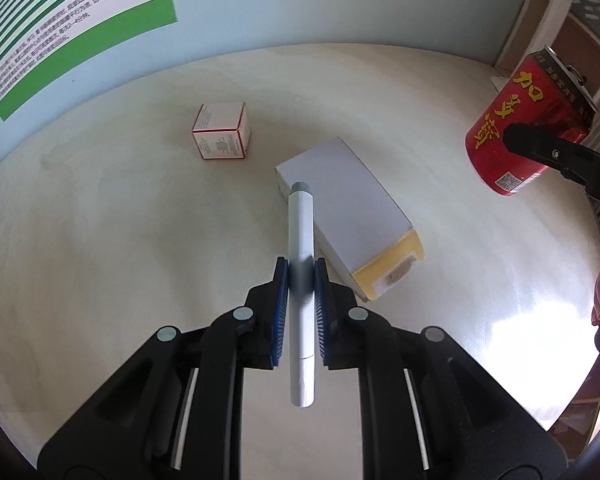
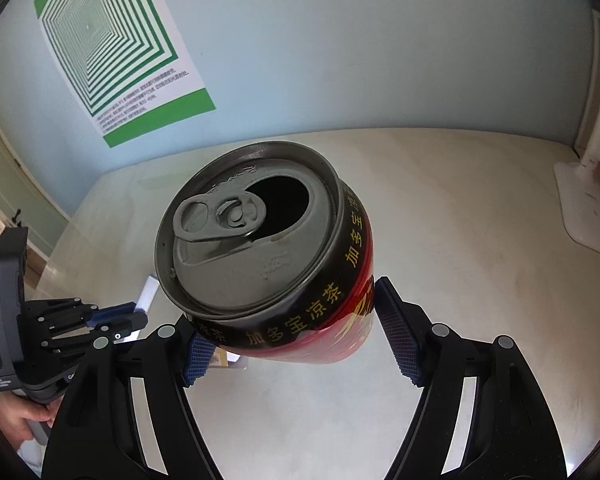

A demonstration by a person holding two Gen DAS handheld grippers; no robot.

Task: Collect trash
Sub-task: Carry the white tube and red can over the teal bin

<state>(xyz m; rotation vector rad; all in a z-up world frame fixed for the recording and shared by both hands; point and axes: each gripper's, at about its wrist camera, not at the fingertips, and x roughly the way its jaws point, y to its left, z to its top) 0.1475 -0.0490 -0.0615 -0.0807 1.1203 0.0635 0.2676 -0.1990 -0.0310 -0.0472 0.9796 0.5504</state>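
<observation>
My left gripper [image 1: 301, 276] is shut on a white pen with a grey cap [image 1: 300, 240] and holds it above the cream table [image 1: 120, 220]. Under the pen lies a white and yellow box [image 1: 352, 216]. A small red and white box [image 1: 221, 131] stands further back on the left. My right gripper [image 2: 288, 344] is shut on an opened red drink can [image 2: 268, 248], held tilted above the table. The can also shows in the left wrist view [image 1: 520, 128] at the right, gripped by the right gripper's black finger [image 1: 540, 148]. The left gripper also shows in the right wrist view [image 2: 112, 320] at the lower left.
A green and white poster [image 2: 116, 44] hangs on the pale blue wall. A white lamp base [image 2: 588, 208] stands at the table's far right. Cardboard and a patterned bin [image 1: 572, 24] stand beyond the right edge. The table's left edge [image 2: 60, 240] drops off near a door.
</observation>
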